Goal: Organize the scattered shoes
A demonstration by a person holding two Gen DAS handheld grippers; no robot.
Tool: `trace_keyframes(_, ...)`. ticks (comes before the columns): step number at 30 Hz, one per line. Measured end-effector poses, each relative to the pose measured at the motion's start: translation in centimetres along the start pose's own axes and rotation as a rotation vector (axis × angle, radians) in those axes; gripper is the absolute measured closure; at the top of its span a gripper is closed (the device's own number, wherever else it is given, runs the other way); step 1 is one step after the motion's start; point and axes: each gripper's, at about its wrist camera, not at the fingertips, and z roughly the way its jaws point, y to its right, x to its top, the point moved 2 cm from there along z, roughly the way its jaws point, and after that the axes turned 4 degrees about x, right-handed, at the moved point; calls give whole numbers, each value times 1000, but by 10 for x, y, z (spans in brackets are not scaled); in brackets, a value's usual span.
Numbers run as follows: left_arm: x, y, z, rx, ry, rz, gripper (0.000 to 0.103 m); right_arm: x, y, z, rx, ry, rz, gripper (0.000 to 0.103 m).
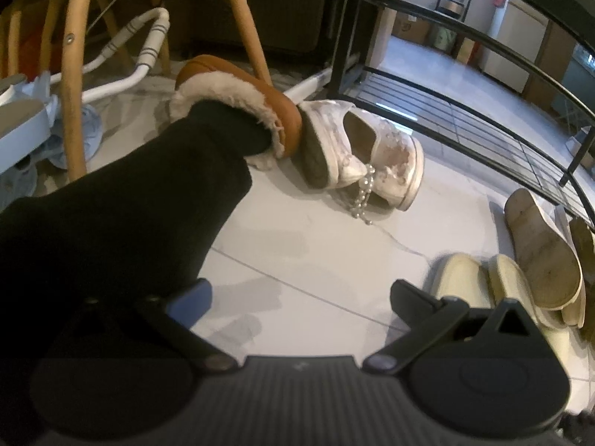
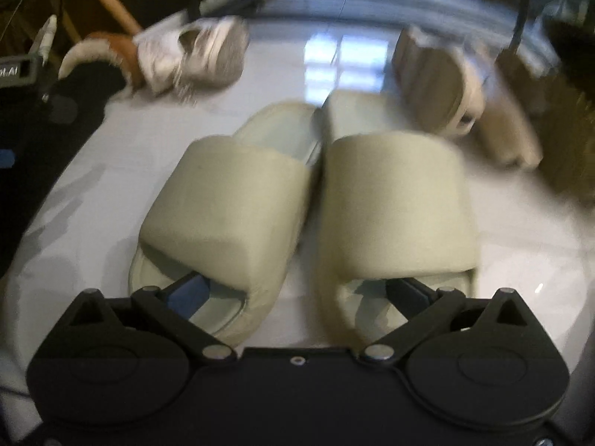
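Note:
A pair of cream slides (image 2: 305, 193) lies side by side on the white tiled floor, right in front of my right gripper (image 2: 297, 291). That gripper is open, with one fingertip in each slide's toe opening and the slides' inner sides between the jaws. My left gripper (image 1: 301, 297) hangs open over bare floor with nothing between its fingers; the same cream slides (image 1: 472, 286) lie just right of it. White sneakers with a pearl string (image 1: 357, 152) lie tipped over further away. Beige sandals (image 1: 539, 252) rest on edge at the right. The right wrist view is blurred.
A person's black-clad leg (image 1: 130, 204) in a brown fur-lined slipper (image 1: 241, 100) stretches in from the left, touching the white sneakers. A black wire shoe rack (image 1: 465, 119) stands at the right. Wooden chair legs (image 1: 74, 85) and white tubing (image 1: 145, 63) crowd the back left.

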Motion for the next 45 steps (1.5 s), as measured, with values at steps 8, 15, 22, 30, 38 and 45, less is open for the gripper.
trace_keyframes(8, -2, 4, 3, -2, -9, 19, 1, -7, 16, 6, 77, 24, 91, 0)
trace_keyframes(15, -2, 3, 3, 6, -14, 18, 1, -11, -4, 21, -3, 29, -24, 0)
trace_keyframes(22, -2, 4, 5, 14, -21, 23, 1, -17, -5, 22, -29, 97, 10, 0)
trace_keyframes(30, -2, 3, 6, 19, -27, 19, 1, -3, -12, 11, -44, 253, -159, 4)
trace_keyframes(38, -4, 3, 10, 32, -41, 30, 1, 2, -10, 33, -12, 250, -192, 21)
trace_keyframes(45, -4, 4, 12, 34, -51, 29, 1, 9, -24, 10, -32, 382, -369, 62)
